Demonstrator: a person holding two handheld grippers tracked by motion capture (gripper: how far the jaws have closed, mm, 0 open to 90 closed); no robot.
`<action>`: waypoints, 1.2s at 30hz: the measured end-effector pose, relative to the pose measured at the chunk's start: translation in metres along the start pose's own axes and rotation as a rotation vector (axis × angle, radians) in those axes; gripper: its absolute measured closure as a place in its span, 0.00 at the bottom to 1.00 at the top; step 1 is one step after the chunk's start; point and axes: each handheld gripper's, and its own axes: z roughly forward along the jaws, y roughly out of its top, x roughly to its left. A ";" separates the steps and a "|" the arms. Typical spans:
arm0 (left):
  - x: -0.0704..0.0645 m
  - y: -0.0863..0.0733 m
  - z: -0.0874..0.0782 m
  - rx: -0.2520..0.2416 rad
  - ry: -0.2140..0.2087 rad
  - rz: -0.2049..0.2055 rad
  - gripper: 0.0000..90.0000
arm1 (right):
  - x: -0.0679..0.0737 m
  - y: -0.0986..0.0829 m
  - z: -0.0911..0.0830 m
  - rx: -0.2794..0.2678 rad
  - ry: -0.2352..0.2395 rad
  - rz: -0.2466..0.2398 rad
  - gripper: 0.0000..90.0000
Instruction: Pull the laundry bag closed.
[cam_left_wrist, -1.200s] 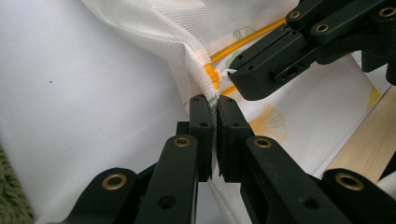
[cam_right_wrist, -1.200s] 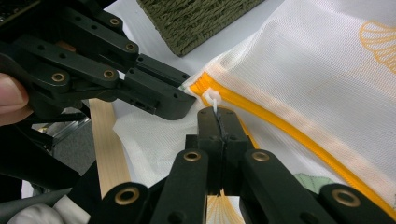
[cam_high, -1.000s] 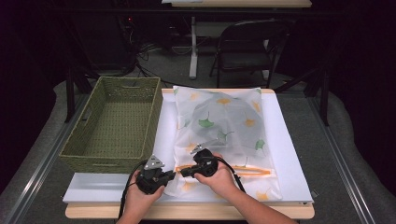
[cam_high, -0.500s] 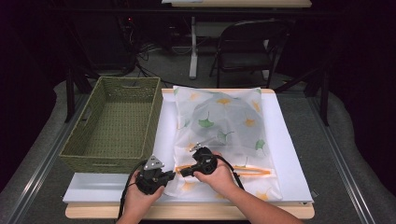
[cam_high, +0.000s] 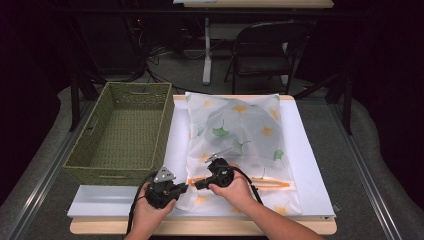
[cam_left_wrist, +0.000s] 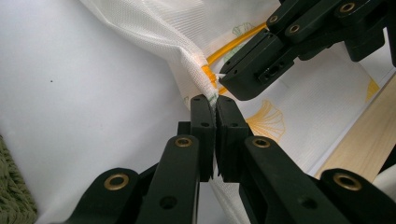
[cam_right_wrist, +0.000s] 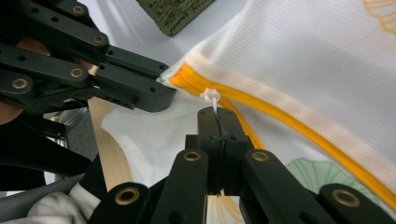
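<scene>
A white mesh bag printed with green and orange leaves lies flat on the white board. Its orange zipper runs along the near edge. My left gripper is shut on the bag's corner fabric at the zipper's left end. My right gripper comes in from the right, almost touching the left one, and is shut on the small white zipper pull. In the left gripper view the right gripper sits just past my closed jaws. The zipper runs away to the right, closed.
A green woven basket stands empty on the left, touching the board's edge. The wooden table edge runs under the person's hands. A folding chair and cables stand on the floor behind the table.
</scene>
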 end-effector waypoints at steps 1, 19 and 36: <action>0.000 0.000 -0.001 -0.004 0.007 0.001 0.97 | -0.001 -0.004 -0.001 -0.009 -0.013 0.000 1.00; 0.004 -0.001 -0.009 -0.010 0.012 -0.004 0.97 | -0.021 -0.032 -0.029 -0.037 -0.084 0.044 1.00; 0.012 -0.004 -0.012 -0.009 0.029 -0.026 0.97 | -0.032 -0.058 -0.066 -0.076 -0.159 0.079 1.00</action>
